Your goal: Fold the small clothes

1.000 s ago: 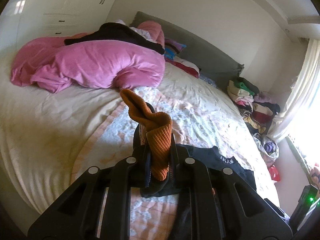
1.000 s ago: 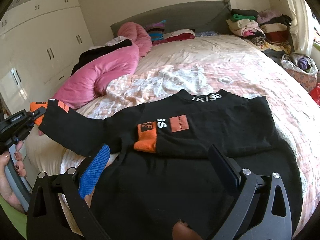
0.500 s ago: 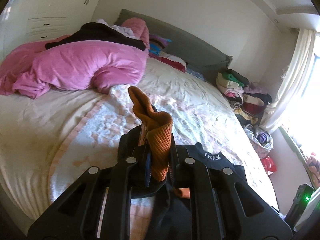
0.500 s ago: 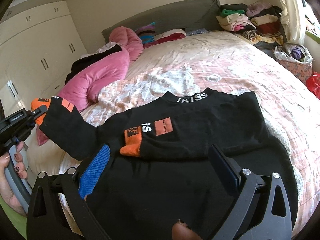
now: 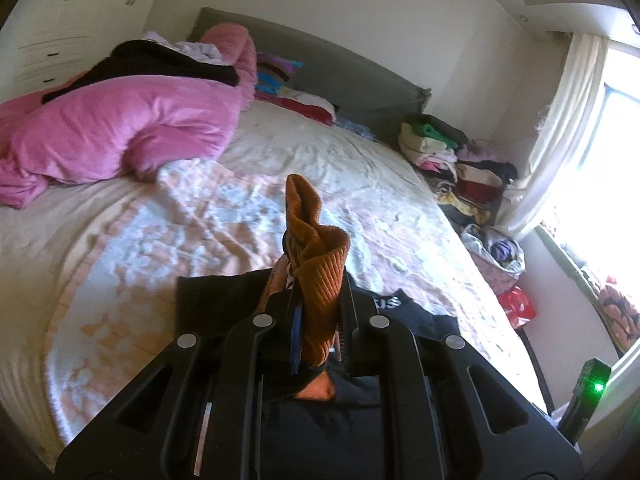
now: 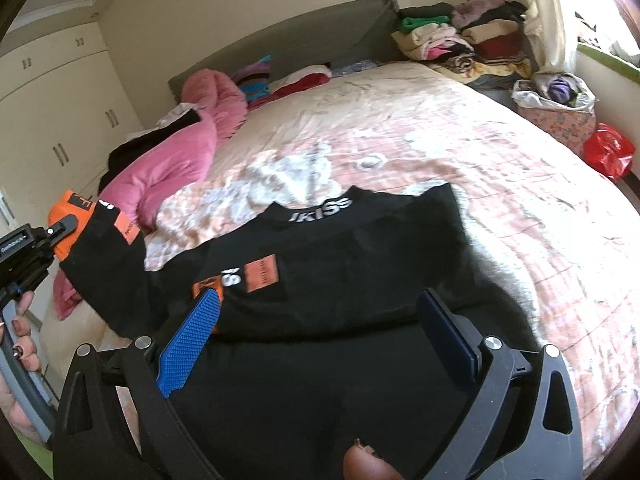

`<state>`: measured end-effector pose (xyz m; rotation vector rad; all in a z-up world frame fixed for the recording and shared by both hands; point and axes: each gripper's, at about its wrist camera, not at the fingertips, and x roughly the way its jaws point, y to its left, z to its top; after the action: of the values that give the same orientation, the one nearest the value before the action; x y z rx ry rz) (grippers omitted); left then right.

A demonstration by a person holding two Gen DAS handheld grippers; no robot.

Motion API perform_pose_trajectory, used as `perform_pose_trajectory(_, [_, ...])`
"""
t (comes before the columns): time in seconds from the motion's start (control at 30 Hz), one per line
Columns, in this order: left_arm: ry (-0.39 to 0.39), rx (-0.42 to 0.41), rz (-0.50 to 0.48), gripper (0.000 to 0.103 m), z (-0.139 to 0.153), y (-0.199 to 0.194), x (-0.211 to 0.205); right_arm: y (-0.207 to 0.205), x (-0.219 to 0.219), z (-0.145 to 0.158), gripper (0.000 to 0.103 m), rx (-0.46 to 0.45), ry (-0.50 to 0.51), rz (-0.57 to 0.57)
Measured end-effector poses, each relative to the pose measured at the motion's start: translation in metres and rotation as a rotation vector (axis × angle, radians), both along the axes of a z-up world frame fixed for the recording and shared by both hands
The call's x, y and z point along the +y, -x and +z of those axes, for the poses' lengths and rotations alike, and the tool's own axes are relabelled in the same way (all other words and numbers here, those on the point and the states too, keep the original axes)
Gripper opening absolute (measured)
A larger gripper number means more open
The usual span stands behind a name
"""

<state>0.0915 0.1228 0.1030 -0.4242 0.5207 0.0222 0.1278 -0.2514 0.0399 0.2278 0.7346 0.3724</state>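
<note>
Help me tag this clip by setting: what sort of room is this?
A home bedroom, most likely: a wide bed with a headboard, a rumpled pink duvet, and built-in wardrobes.

Sweater (image 6: 340,280) lies flat on bed (image 6: 500,184), near edge. Duvet (image 6: 176,168) bunched at 10 o'clock. Clothes pile (image 6: 460,40) at 1 o'clock, beside headboard (image 6: 320,36). Wardrobe (image 6: 60,120) far left.
</note>
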Motion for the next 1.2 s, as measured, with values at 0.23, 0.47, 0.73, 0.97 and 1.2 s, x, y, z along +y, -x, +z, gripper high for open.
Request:
perform_pose_trajectory(0.23, [0.008, 0.012, -0.076, 0.007, -0.008, -0.024, -0.030, -0.009, -0.021, -0.008, 0.098, 0.013, -0.004, -0.054])
perform_pose_trajectory(0.47, [0.013, 0.031, -0.149, 0.007, -0.022, -0.046, -0.062, -0.012, -0.035, -0.009, 0.098, 0.010, 0.001, -0.094])
perform_pose_trajectory(0.73, [0.000, 0.081, -0.235, 0.007, -0.045, -0.072, -0.096, -0.018, -0.055, -0.013, 0.098, 0.014, -0.010, -0.153])
perform_pose_trajectory(0.97, [0.004, 0.136, -0.296, 0.007, -0.069, -0.087, -0.117, -0.026, -0.069, -0.021, 0.098, 0.044, -0.019, -0.197])
perform_pose_trajectory(1.2, [0.036, 0.216, -0.353, 0.008, -0.098, -0.098, -0.126, -0.032, -0.075, -0.030, 0.098, 0.076, -0.017, -0.219])
